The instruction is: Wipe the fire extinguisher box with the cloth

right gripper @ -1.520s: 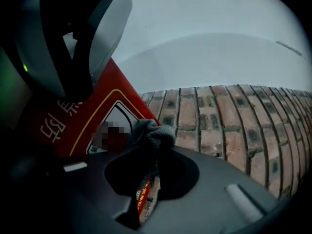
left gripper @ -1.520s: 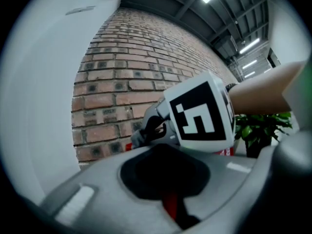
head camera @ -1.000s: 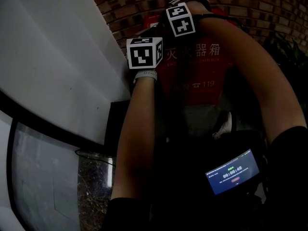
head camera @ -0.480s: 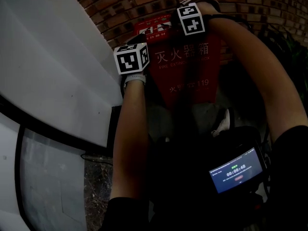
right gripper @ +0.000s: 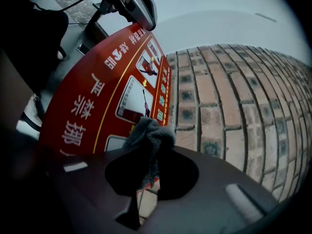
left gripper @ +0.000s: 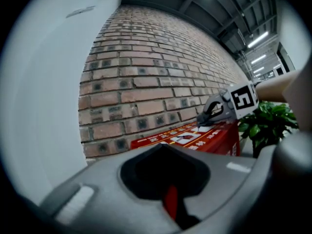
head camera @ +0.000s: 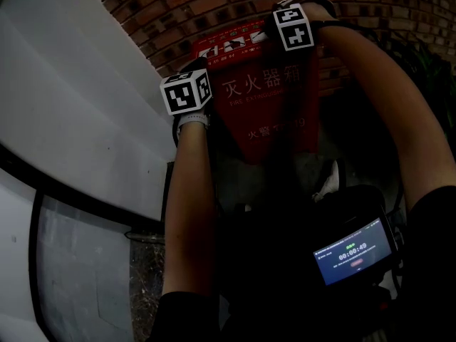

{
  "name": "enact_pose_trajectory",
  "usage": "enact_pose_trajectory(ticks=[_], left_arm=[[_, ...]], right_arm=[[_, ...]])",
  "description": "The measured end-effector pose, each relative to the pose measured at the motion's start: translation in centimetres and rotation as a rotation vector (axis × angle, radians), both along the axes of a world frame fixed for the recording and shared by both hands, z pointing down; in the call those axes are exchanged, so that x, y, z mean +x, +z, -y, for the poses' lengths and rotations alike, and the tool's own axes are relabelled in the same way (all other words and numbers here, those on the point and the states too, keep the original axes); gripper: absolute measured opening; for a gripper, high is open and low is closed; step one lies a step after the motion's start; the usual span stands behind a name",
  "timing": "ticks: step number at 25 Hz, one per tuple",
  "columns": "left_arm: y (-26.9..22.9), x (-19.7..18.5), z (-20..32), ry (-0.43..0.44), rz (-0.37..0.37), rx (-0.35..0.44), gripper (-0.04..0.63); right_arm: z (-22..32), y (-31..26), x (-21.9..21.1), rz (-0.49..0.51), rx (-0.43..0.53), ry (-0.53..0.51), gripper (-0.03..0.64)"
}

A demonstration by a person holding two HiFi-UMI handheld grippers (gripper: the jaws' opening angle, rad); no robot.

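progress: i judge the wipe is under way on the lid of the fire extinguisher box (head camera: pixel 267 105). no view shows me which parts are already clean, so i count the front and sides as left to do.
right tool (right gripper: pixel 137 199): jaws pinched on a bunched grey cloth (right gripper: pixel 148 138), held at the lid's wall-side edge. it looks to be in contact, though i cannot be sure.
left tool (left gripper: pixel 171 201): jaws together with nothing between them, only a red sliver of the box showing through. it sits at the box's other end.
box position: on the floor against the brick wall (left gripper: pixel 146 77), with a potted plant (left gripper: pixel 265 123) beside it.
front writing: 灭火器箱, with small english lettering under it too dim to read. lower down there is a faint line, perhaps ending in 119.
lid writing: 严禁挪, plus pictogram panels.
recorder screen (head camera: pixel 354 251): timer reads 00:00:49.
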State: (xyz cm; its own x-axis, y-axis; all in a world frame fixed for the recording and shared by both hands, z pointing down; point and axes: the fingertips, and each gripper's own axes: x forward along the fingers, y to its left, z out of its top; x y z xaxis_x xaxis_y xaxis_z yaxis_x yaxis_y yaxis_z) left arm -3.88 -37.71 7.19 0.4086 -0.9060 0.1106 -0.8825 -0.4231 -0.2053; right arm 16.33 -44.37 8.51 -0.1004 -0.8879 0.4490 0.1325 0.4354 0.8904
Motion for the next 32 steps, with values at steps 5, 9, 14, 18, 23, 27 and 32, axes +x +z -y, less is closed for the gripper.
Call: enact_pose_trajectory(ticks=[5,9,14,18,23,27,32], left_arm=[[0.0,0.0,0.0,-0.003,0.002,0.0,0.002],[0.0,0.1,-0.4,0.01,0.005,0.007,0.002],[-0.2,-0.2,-0.4,0.014,-0.029,0.013,0.002],[-0.3,-0.2,-0.4,0.06,-0.06,-0.005,0.002],[-0.4,0.4,-1.7,0.101,-0.021,0.065,0.003],[-0.4,-2.5,-2.7,0.023,-0.004,0.13,0.003],[0.1,-4.8,-3.5,0.014,-0.023,0.116,0.003]], right_arm=[[0.0,-0.2,3.0,-0.001,-0.006,0.045,0.031],[0.0,0.0,5.8,-0.118,-0.016,0.094,0.031],[-1.0,-3.2,1.5,0.021,0.03,0.007,0.031],[-2.0,-4.9,-5.2,0.214,0.049,-0.118,0.032],[-2.3,-4.8,-11.5,0.261,0.054,-0.19,0.032],[-2.3,-3.2,-16.7,0.18,0.07,-0.237,0.032],[-2.3,-1.8,-21.3,0.145,0.072,-0.257,0.032]])
